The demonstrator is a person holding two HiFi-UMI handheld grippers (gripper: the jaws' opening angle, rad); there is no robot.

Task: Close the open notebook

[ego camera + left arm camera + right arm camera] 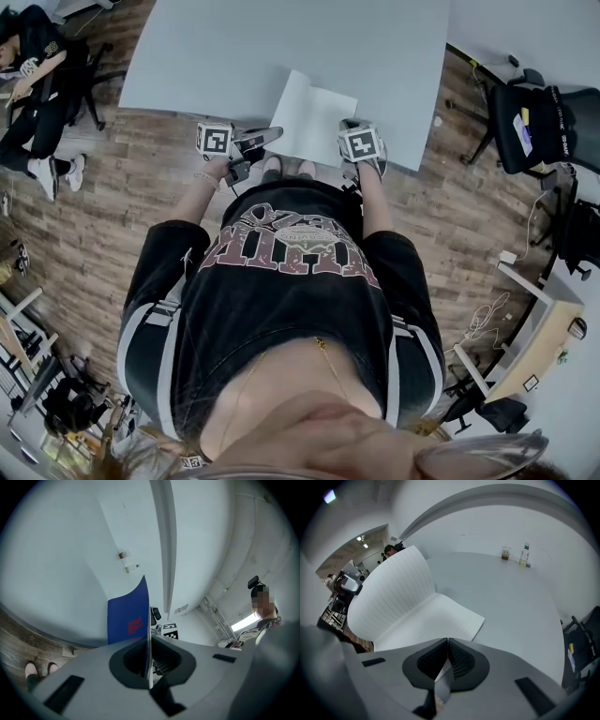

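**Left gripper view: cover raised**

Your left gripper (148,665) pinches the blue cover (129,620) of the notebook (314,117) at the table's (234,47) near edge. Arc it over the spine, but first draw your right gripper (447,644), jaws pressed together and empty, away from the flat page (436,620).

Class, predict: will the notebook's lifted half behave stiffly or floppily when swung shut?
Probably floppy: the lifted pages bow over. Likely light: the left tongs hold the blue cover up by one edge. It may slide on the smooth table.
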